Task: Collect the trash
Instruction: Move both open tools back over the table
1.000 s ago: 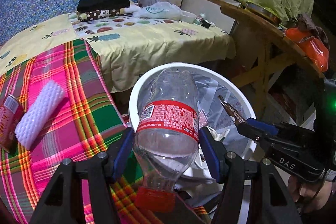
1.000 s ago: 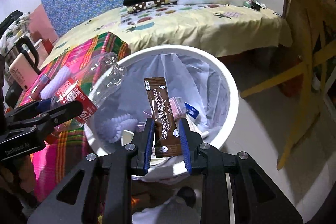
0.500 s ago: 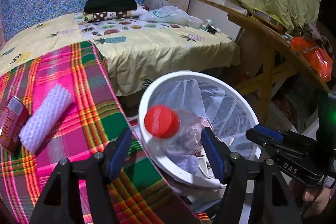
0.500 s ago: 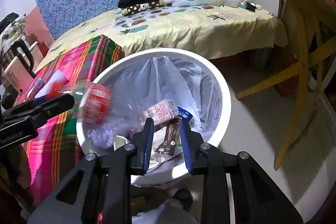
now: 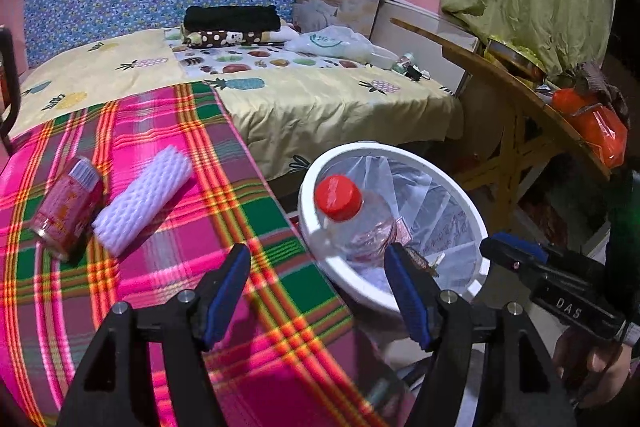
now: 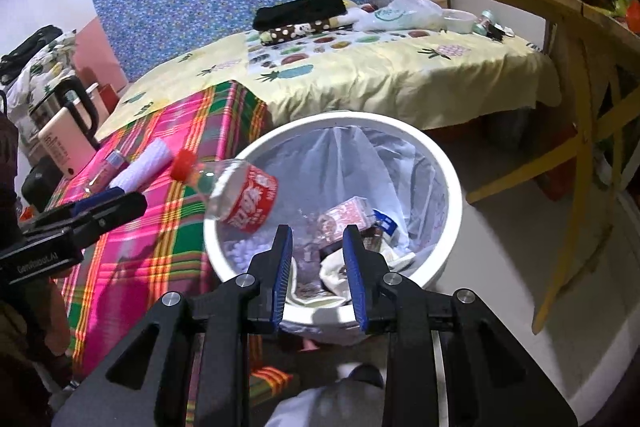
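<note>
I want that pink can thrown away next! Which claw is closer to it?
Left. The left claw sits over the plaid cloth, near the pink can. The right claw is over the white bin, farther away.

The letters "DAS" are printed in white on the black body of the right gripper (image 5: 516, 259), as seen from the left wrist. On the left gripper (image 6: 120, 201), white lettering is seen but cannot be read surely. The red label of the plastic bottle (image 6: 236, 197) carries white characters, too blurred to read.
</note>
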